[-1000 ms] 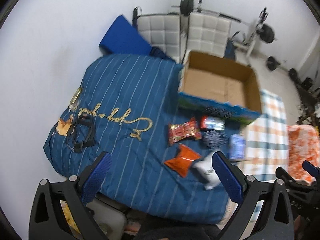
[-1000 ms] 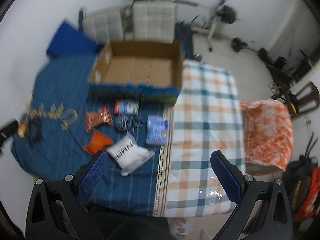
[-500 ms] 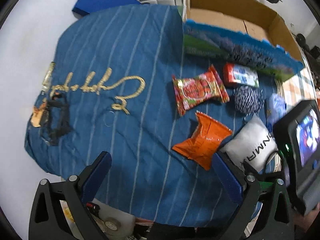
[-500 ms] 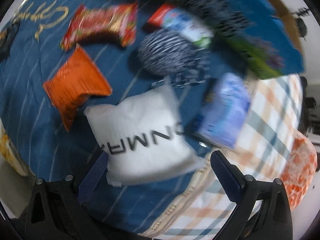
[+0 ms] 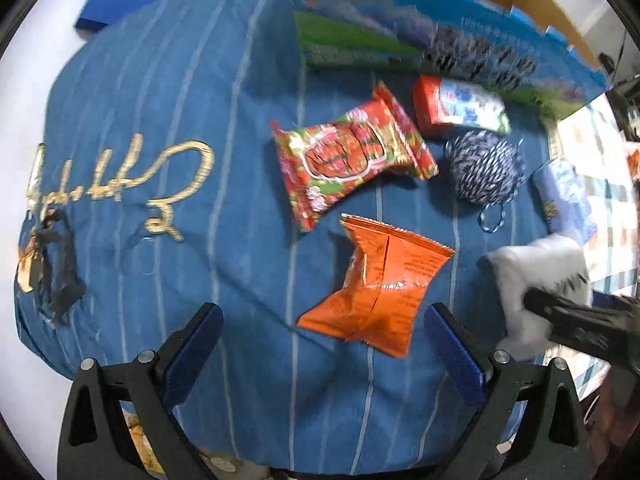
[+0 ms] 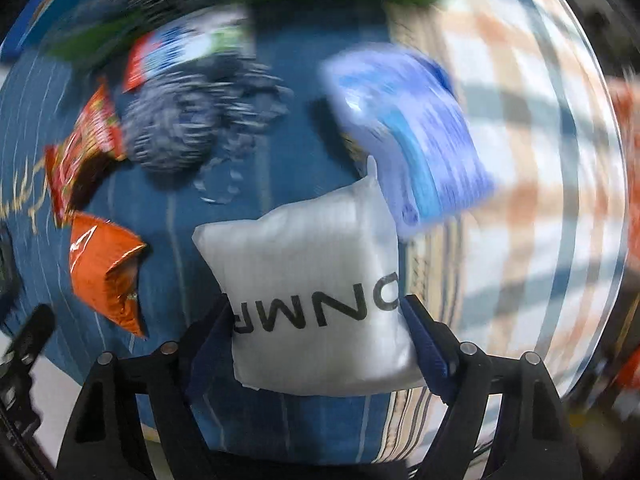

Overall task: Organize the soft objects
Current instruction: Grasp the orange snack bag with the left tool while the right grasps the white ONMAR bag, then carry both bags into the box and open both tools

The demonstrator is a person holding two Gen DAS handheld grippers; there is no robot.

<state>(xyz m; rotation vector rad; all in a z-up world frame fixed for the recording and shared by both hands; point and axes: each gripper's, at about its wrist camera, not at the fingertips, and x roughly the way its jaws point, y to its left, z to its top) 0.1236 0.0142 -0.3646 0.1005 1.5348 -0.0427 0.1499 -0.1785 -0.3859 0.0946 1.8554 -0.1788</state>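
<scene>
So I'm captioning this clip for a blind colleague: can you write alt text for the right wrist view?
The right gripper is closed on a white pillow-like pouch with black lettering, above a blue striped cloth. Blurred around it lie an orange snack bag, a red snack packet, a blue-and-white yarn ball and a light blue packet.

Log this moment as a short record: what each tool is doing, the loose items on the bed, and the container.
right tool: closed on the white pillow
left tool: open, empty, above the orange packet
other items: red snack bag, yarn ball, light blue pack
surface: blue striped blanket
container: cardboard box, contents not visible
</scene>
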